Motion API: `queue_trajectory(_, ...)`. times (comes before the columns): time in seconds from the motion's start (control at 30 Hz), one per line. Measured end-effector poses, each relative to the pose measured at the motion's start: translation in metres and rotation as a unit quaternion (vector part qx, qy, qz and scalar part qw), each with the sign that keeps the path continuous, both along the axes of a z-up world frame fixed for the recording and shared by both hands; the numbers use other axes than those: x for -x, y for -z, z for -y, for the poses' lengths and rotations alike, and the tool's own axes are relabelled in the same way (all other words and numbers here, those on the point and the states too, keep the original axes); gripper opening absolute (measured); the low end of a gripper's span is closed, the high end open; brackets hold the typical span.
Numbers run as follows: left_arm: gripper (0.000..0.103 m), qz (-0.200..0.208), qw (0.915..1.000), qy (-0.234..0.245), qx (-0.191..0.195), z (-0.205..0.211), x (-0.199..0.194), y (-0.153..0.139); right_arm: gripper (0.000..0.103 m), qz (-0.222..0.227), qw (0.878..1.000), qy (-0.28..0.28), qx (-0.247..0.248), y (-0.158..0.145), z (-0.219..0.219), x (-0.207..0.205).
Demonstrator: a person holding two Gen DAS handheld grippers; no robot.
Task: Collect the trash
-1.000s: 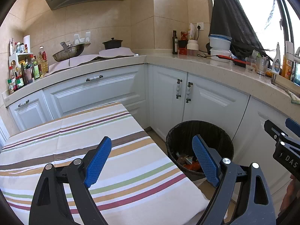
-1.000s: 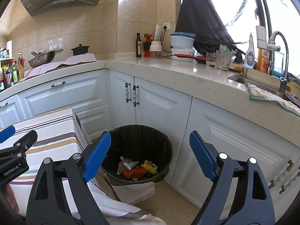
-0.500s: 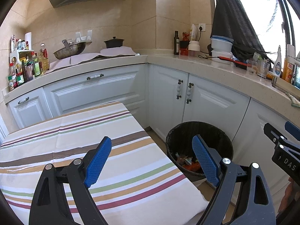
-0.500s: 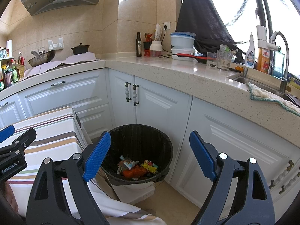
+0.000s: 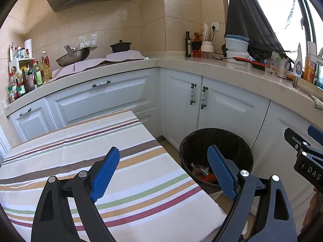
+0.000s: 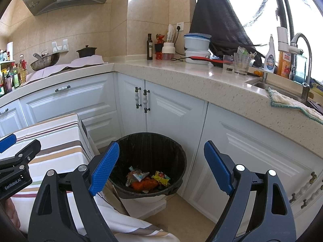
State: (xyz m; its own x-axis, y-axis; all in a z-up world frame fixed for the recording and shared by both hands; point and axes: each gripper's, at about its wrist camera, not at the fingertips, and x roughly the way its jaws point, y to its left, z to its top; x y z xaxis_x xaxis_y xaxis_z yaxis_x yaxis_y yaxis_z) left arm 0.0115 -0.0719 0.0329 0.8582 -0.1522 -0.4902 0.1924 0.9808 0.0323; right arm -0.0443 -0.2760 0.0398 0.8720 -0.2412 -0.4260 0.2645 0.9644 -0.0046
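A round bin with a black liner stands on the floor by the white cabinets. Colourful wrappers and orange scraps lie at its bottom. My right gripper hangs open over the bin's near side, with nothing between its blue pads. Over the striped tablecloth, near its right edge, my left gripper stands open and holds nothing. Each gripper shows at the edge of the other's view. No loose trash shows on the cloth.
The table's corner reaches close to the bin. An L-shaped counter carries bottles, tubs, glasses and a wok. A sink with a tap and a cloth sit at the right. Tan floor shows beside the bin.
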Motion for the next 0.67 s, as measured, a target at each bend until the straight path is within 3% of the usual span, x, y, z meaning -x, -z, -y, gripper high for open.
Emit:
queue_trajectory(0.27,0.092,-0.014,0.9998,0.004,0.012,-0.003,-0.006,0.002,0.084,-0.005,1.0,-0.005,-0.002,0.008,-0.002,-0.002)
queue_trajectory(0.37,0.096,-0.044,0.9988,-0.007,0.02,-0.01,-0.014,0.009,0.084,-0.006,1.0,-0.013,-0.002,0.008,-0.007,-0.006)
queue_trajectory(0.5,0.096,-0.094,0.995,-0.033,0.003,-0.028,-0.027,0.027,0.088,-0.009,0.999,-0.039,-0.004,0.009,-0.025,-0.014)
queue_trajectory(0.67,0.096,-0.112,0.9913,-0.069,-0.002,-0.071,-0.032,0.045,0.088,-0.026,0.995,-0.095,0.004,0.014,-0.066,-0.034)
